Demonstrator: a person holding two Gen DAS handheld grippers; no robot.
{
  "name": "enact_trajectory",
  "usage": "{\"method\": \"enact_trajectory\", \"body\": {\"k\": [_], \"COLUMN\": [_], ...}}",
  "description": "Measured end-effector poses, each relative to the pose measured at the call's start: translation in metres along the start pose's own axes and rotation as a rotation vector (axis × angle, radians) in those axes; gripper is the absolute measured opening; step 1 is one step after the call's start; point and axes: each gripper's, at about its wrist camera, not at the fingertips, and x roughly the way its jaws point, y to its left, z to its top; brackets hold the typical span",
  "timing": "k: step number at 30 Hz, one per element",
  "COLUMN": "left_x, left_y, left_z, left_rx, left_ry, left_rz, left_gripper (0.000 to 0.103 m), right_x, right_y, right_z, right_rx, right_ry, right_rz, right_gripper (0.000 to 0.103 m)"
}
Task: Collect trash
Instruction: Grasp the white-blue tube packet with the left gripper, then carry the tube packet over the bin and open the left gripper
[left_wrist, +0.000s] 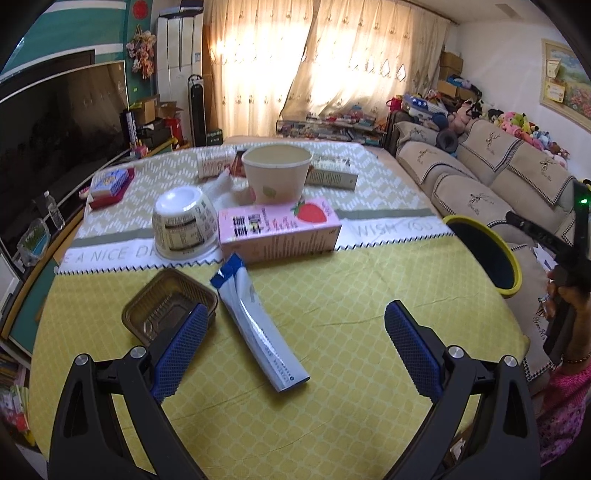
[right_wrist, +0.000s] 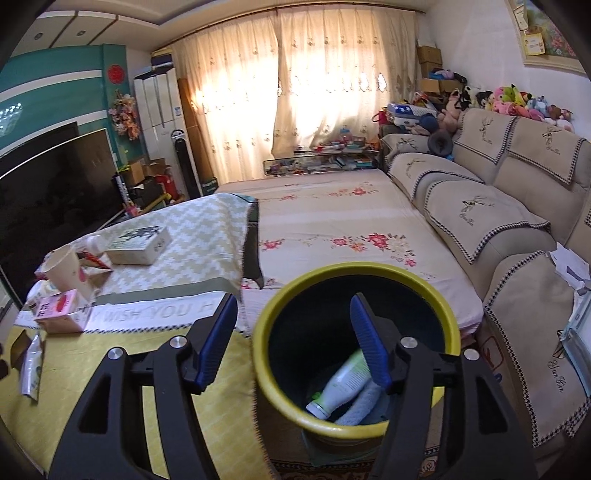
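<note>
My left gripper (left_wrist: 295, 325) is open and empty above the yellow tablecloth, with a blue and white sachet (left_wrist: 256, 326) lying between its fingers. A brown plastic tray (left_wrist: 168, 308) sits by the left finger. Behind are a pink strawberry carton (left_wrist: 279, 229), an upturned white bowl (left_wrist: 184, 223) and a paper cup (left_wrist: 277, 171). My right gripper (right_wrist: 295, 321) is open and empty above the yellow-rimmed bin (right_wrist: 354, 273), which holds a white bottle (right_wrist: 341, 384). The bin (left_wrist: 480, 254) also shows at the table's right edge in the left wrist view.
A grey box (left_wrist: 332, 173), a tube (left_wrist: 216, 160) and a small book (left_wrist: 109, 182) lie at the table's far side. A TV (left_wrist: 55, 129) stands left, a sofa (right_wrist: 498, 229) right. A floral mat (right_wrist: 332, 229) covers the floor beyond the bin.
</note>
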Motion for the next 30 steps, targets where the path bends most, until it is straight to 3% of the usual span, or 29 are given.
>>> {"method": "enact_trajectory", "body": {"k": [16, 21, 24, 29, 30], "left_x": [0.056, 0.067, 0.070, 0.072, 0.071], "left_y": [0.015, 0.017, 0.019, 0.019, 0.018], "left_z": [-0.010, -0.006, -0.003, -0.001, -0.002], "left_rx": [-0.065, -0.057, -0.045, -0.016, -0.011], "left_ry": [0.160, 0.157, 0.149, 0.134, 0.131], "left_rz": [0.023, 0.056, 0.078, 0.086, 0.082], "left_gripper": [0.067, 0.061, 0.051, 0.023, 0.022], "right_x": [0.000, 0.001, 0.001, -0.002, -0.002], "right_y": [0.015, 0.017, 0.018, 0.017, 0.016], "right_z": [-0.001, -0.002, -0.003, -0.001, -0.001], "right_rx": [-0.004, -0.001, -0.002, 0.006, 0.009], "right_ry": [0.015, 0.016, 0.019, 0.009, 0.007], "right_rz": [0.071, 0.075, 0.077, 0.080, 0.080], "right_gripper": [0.064, 0.065, 0.065, 0.066, 0.066]}}
